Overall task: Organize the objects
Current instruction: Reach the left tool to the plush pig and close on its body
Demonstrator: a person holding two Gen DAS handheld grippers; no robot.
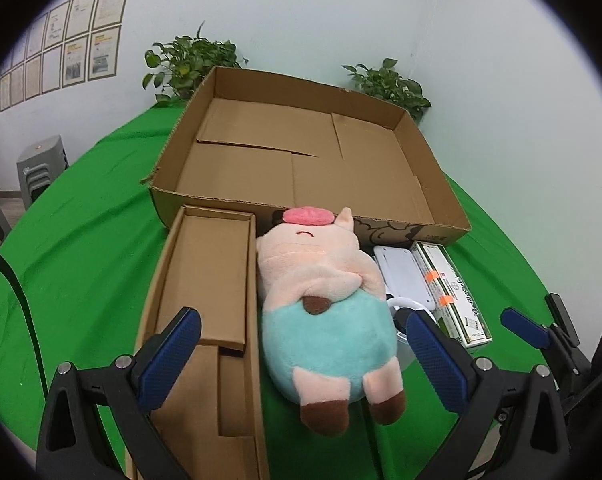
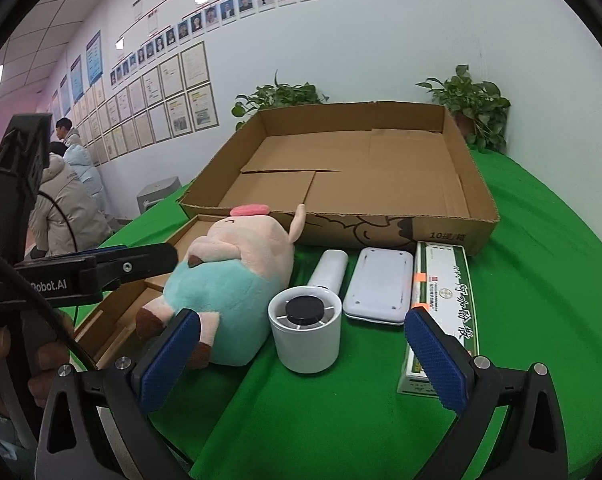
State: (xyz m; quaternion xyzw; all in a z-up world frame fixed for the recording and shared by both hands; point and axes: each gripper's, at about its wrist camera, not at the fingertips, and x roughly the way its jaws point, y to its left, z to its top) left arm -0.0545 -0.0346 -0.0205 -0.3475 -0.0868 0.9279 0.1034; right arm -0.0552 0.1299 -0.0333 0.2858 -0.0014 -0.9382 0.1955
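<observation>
A pink and teal plush pig (image 1: 325, 308) lies on the green cloth; it also shows in the right wrist view (image 2: 229, 276). Behind it stands a large open cardboard tray (image 1: 441, 184), empty, also seen from the right (image 2: 477, 184). My left gripper (image 1: 301, 360) is open, its fingers on either side of the pig's lower body, apart from it. My right gripper (image 2: 301, 356) is open just in front of a white handheld fan (image 2: 309, 320). A white flat device (image 2: 379, 284) and a green-and-white long box (image 2: 445, 296) lie to the fan's right.
A narrow cardboard box (image 1: 205, 312) with an insert lies left of the pig. Two potted plants (image 2: 473, 104) stand behind the tray by the wall. The other gripper's arm (image 2: 97, 268) reaches in at the left. People stand at the far left.
</observation>
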